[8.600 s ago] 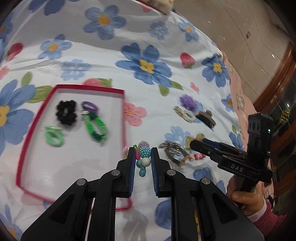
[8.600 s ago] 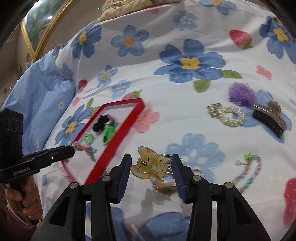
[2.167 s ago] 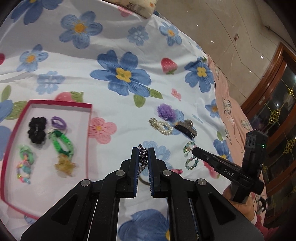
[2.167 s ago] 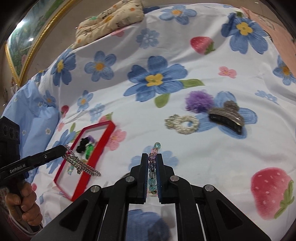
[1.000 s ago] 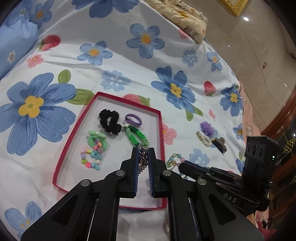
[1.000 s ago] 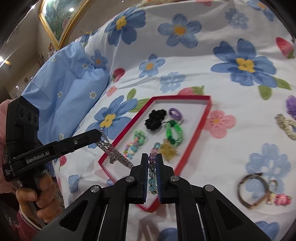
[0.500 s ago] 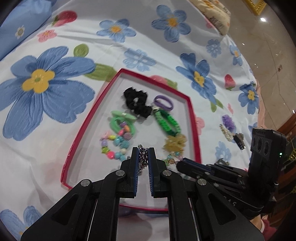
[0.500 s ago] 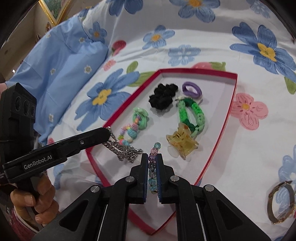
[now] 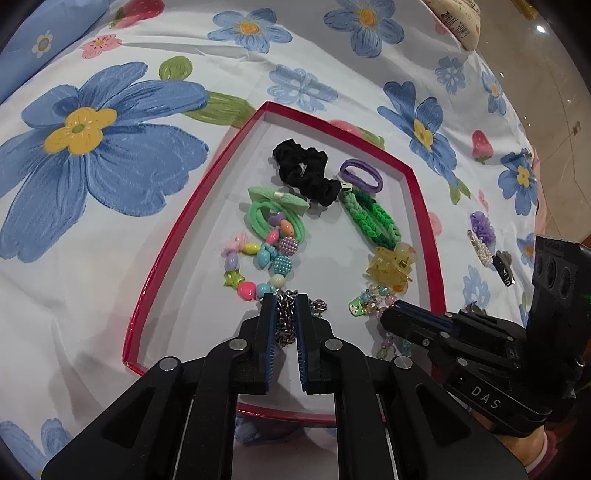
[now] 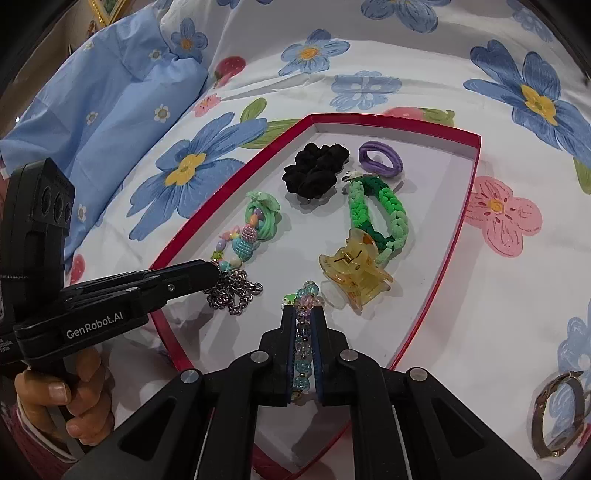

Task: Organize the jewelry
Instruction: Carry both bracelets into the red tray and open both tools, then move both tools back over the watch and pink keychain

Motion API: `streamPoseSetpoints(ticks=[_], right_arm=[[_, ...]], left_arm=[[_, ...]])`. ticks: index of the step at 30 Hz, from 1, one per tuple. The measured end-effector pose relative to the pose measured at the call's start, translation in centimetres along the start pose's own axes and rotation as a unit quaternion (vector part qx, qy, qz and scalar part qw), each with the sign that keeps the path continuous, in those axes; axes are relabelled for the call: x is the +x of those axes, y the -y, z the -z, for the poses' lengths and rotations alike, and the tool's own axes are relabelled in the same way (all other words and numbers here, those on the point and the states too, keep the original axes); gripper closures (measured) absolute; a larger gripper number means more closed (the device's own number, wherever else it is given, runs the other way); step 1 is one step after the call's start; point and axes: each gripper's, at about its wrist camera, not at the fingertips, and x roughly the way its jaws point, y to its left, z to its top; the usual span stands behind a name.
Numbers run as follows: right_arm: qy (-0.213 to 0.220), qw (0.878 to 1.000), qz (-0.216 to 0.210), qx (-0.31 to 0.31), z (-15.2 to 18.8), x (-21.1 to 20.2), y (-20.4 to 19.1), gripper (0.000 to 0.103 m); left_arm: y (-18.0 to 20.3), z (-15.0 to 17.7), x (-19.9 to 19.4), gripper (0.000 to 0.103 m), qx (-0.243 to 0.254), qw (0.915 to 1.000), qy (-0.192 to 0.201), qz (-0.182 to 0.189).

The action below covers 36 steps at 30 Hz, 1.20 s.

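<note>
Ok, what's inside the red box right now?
In the red box: black scrunchie, purple tie, green braided band, yellow clip, bead bracelet. Both claws hide the near floor.

A bedsheet (image 9: 147, 266) covers the whole surface — white cloth printed with large blue flowers with yellow centres, smaller pink blossoms, green leaves and red strawberries. It lies in soft folds rather than flat. At the sheet's upper left corner rests a light blue pillow (image 10: 99, 96) sprinkled with small white daisies, its lower edge touching the sheet. At the sheet's far right corner sits a cream patterned cushion (image 9: 460, 18), right at the edge of the bed. Beyond that cushion, past the sheet's right border, runs a glossy tiled floor (image 9: 561, 85) catching ceiling lights. Above the pillow, a gilded picture frame (image 10: 101, 9) shows only in part.
</note>
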Motion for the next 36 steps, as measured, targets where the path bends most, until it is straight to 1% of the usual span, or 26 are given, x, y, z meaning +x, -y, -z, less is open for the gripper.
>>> streamPoseSetpoints(ticks=[5, 7, 10, 14, 15, 17, 19, 21, 25, 29, 32, 34, 36], right_arm=[[-0.001, 1.0, 0.001, -0.002, 0.0, 0.1, -0.1, 0.095], [-0.001, 1.0, 0.001, -0.002, 0.0, 0.1, 0.0, 0.094], [-0.001, 1.0, -0.003, 0.0, 0.0, 0.0, 0.1, 0.094], [0.001, 1.0, -0.013, 0.01, -0.1, -0.2, 0.2, 0.092], [0.001, 1.0, -0.014, 0.011, -0.1, -0.2, 0.2, 0.091], [0.002, 1.0, -0.024, 0.014, -0.1, -0.5, 0.3, 0.083], [0.007, 1.0, -0.027, 0.012, 0.0, -1.0, 0.2, 0.068], [0.013, 1.0, -0.026, 0.011, 0.1, -1.6, 0.0, 0.062], [0.025, 0.999, -0.028, 0.017, 0.3, -2.8, 0.3, 0.062], [0.033, 0.999, -0.027, 0.021, 0.7, -4.0, 0.6, 0.062], [0.042, 0.999, -0.022, 0.023, 1.1, -5.1, 0.9, 0.062], [0.048, 0.998, -0.019, 0.025, 1.4, -5.9, 1.2, 0.062], [0.055, 0.998, -0.017, 0.03, 1.7, -6.8, 1.6, 0.061]], left_arm=[[0.0, 0.1, 0.1, 0.095, -0.002, 1.0, -0.005, 0.0], [0.0, 0.1, 0.1, 0.092, -0.002, 1.0, -0.005, -0.002], [-0.1, 0.1, 0.1, 0.086, -0.003, 1.0, -0.006, -0.004], [-0.2, 0.1, -0.4, 0.07, -0.008, 0.9999, 0.0, -0.01], [-0.2, 0.1, -0.6, 0.067, -0.009, 0.9999, 0.001, -0.012], [-0.3, 0.1, -0.9, 0.065, -0.015, 0.9999, 0.002, -0.009], [-0.2, 0.2, -1.5, 0.062, -0.016, 0.9998, 0.006, -0.005], [0.0, 0.3, -2.1, 0.057, -0.014, 0.9998, 0.012, -0.006], [0.4, 0.3, -3.0, 0.056, -0.013, 0.9997, 0.02, -0.004], [0.8, 0.5, -3.8, 0.047, -0.014, 0.9996, 0.025, -0.008], [1.1, 0.6, -4.3, 0.047, -0.019, 0.9995, 0.026, 0.001], [1.6, 0.7, -4.6, 0.046, -0.014, 0.9995, 0.027, 0.004], [2.4, 0.9, -5.0, 0.042, -0.006, 0.9996, 0.029, 0.004]])
